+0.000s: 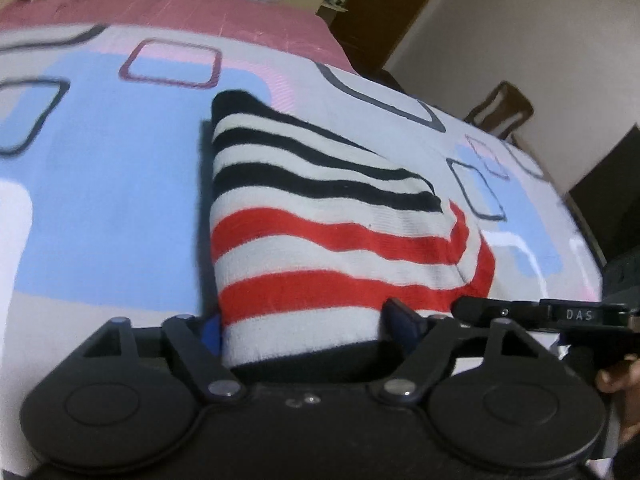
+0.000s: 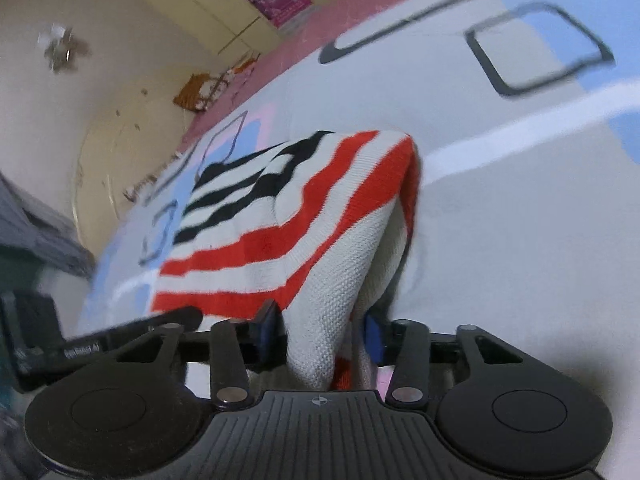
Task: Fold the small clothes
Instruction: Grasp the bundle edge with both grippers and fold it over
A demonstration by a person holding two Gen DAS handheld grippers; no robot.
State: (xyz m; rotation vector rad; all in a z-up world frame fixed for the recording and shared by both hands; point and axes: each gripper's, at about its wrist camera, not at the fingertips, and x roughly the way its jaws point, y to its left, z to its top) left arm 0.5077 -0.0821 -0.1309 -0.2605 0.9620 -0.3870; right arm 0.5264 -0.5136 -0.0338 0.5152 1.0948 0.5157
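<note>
Left wrist view: mounted behind left gripper (image 1: 304,328), low over bed sheet (image 1: 112,200), facing along striped garment (image 1: 320,220) toward far wall. Right wrist view: behind right gripper (image 2: 320,332), rolled sideways, very near. Shared by the 2 views: garment, sheet, pink bedspread (image 1: 180,12).

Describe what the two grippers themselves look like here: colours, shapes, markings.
Both are matte black, with two round discs at the base and angled linkage bars joined by silver pivot pins. The jaws carry blue pads. The left gripper has a smooth body; the right gripper has a ribbed centre plate with a small crosshair mark. Its side bar reads "DAS". No cables show.
</note>
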